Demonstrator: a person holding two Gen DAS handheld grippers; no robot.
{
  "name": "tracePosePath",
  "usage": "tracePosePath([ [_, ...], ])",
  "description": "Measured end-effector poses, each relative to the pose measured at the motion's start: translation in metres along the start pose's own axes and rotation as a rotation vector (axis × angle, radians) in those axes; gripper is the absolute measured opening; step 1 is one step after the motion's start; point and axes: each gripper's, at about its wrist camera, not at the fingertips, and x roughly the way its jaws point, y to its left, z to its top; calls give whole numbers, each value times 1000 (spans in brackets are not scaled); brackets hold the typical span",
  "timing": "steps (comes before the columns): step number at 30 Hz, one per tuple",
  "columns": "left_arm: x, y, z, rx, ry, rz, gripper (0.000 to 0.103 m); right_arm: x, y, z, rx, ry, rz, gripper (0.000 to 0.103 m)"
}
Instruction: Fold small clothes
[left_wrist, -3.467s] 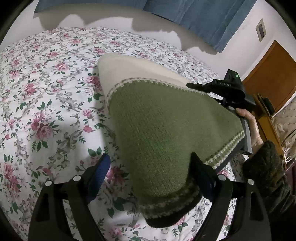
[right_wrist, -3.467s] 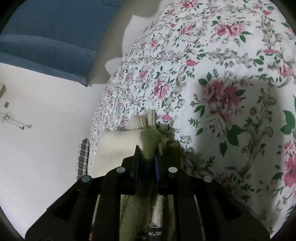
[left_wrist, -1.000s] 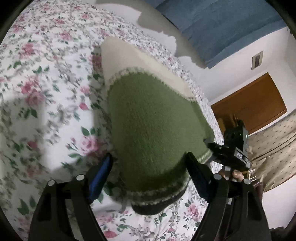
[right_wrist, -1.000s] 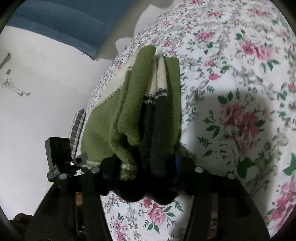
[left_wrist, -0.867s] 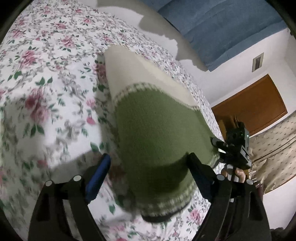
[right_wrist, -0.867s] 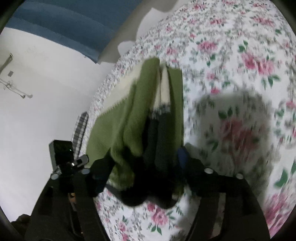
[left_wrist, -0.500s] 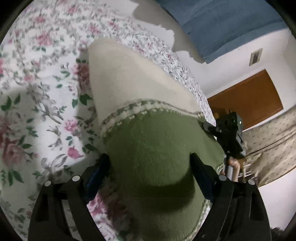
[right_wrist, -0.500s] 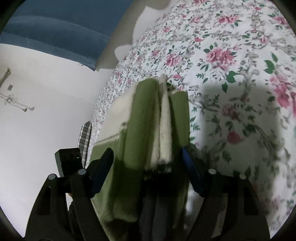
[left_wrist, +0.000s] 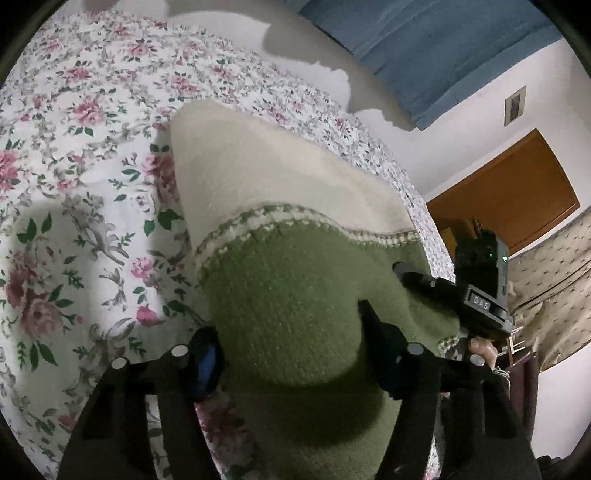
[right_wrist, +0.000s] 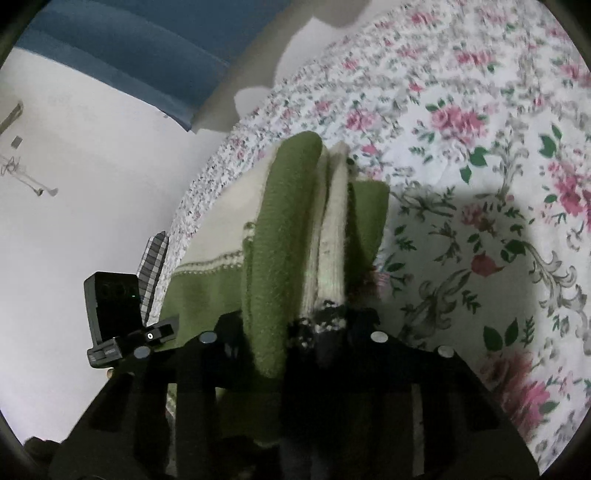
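Folded green-and-cream knitted sweater (left_wrist: 295, 295) lying on the floral-print bed sheet (left_wrist: 74, 184). Left gripper (left_wrist: 288, 354) closing, fingers (left_wrist: 207, 354) straddling the green knit, press on it not discernible. Right gripper (right_wrist: 299, 336) closing, fingers (right_wrist: 229, 336) narrow around the bunched stack of folded layers at the sweater's edge

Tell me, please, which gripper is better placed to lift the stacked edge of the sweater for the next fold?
Right gripper: its closing jaws straddle the sweater's stacked layers. The left gripper spans one broad panel.
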Motion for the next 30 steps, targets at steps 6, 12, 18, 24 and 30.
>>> tracePosePath([
  [6, -13, 0, -1, 32, -17, 4, 57, -8, 19, -2, -35, -56, -19, 37],
  [12, -32, 1, 6, 48, -50, 23, 53, -6, 37, 7, -65, -75, -10, 36],
  [18, -61, 7, 21, 74, -101, 59, 52, 5, 56, 16, -83, -81, 31, 35],
  [24, -83, 21, 40, 84, -138, 120, 51, 35, 84, 36, -111, -81, 72, 35],
  [30, -97, 55, 54, 52, -162, 148, 51, 76, 99, 56, -116, -47, 104, 35],
])
